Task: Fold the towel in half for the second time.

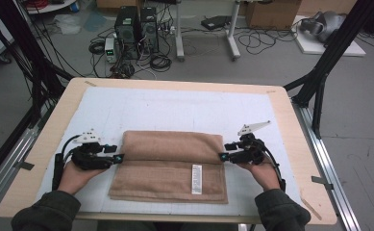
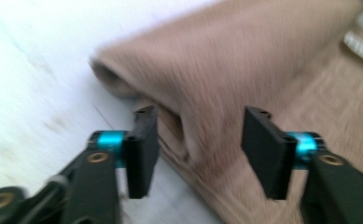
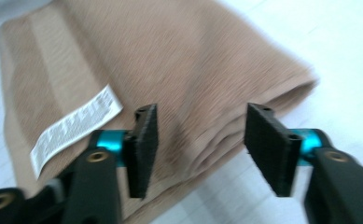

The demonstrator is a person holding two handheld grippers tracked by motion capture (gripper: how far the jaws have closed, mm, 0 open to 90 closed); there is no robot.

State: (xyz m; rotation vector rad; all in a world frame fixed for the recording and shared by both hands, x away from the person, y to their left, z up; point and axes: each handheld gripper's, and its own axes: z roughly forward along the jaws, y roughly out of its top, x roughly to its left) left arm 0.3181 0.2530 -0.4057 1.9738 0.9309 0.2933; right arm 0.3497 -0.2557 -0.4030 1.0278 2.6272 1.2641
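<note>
White mat (image 1: pixel 175 108) covers the wooden table (image 1: pixel 290 120); cables and computer towers (image 1: pixel 136 26) sit on the floor behind | tan towel (image 1: pixel 170 166) lies partly folded at the mat's near centre; white label (image 1: pixel 196 179) faces up | left gripper (image 1: pixel 118 158) at its left edge, jaws apart | right gripper (image 1: pixel 223 156) at its right edge, jaws apart

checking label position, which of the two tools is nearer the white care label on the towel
The right tool: the white label lies on the towel toward its right end, far from the left tool.
</note>
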